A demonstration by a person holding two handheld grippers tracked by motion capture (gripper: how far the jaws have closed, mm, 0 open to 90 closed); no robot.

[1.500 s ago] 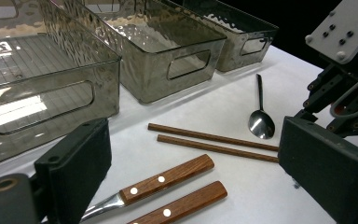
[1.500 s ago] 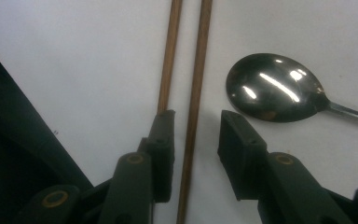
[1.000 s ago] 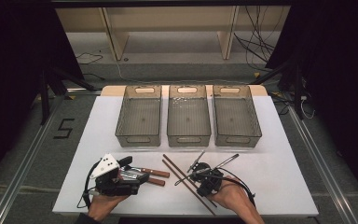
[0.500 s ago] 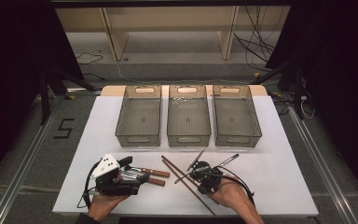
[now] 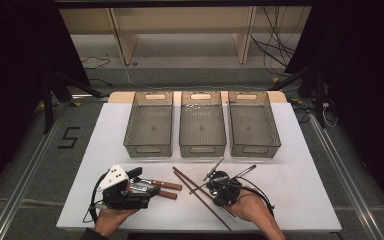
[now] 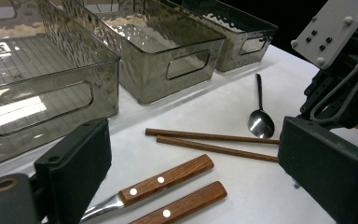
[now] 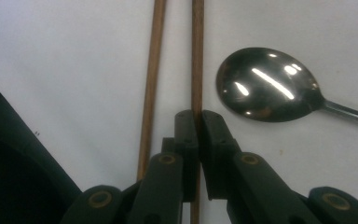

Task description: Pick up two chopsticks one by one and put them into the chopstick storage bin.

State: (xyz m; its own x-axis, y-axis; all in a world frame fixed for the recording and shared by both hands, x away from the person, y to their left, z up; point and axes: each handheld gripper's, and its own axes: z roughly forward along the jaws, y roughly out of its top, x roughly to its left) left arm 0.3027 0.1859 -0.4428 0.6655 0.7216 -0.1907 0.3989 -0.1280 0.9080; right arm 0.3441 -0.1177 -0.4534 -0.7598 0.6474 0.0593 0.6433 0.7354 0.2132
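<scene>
White table: hand-held gripper [image 7: 197,122] clamps one chopstick [image 7: 197,56].

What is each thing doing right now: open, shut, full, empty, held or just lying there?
Right gripper: shut on one chopstick.
Other chopstick: lying free beside it.
Left gripper: open, holding nothing.
Knives: lying flat, untouched.
Spoon: lying on the table, untouched.
Three bins: upright, empty.

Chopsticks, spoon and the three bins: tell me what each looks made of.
Chopsticks: probably wood, matte brown with faint grain; the right tongs are shut on one.
Spoon: polished metal, likely steel, mirror-like highlights on the bowl.
Bins: smoky see-through plastic, it seems, with a rippled glossy wall and cut-out handles.
</scene>
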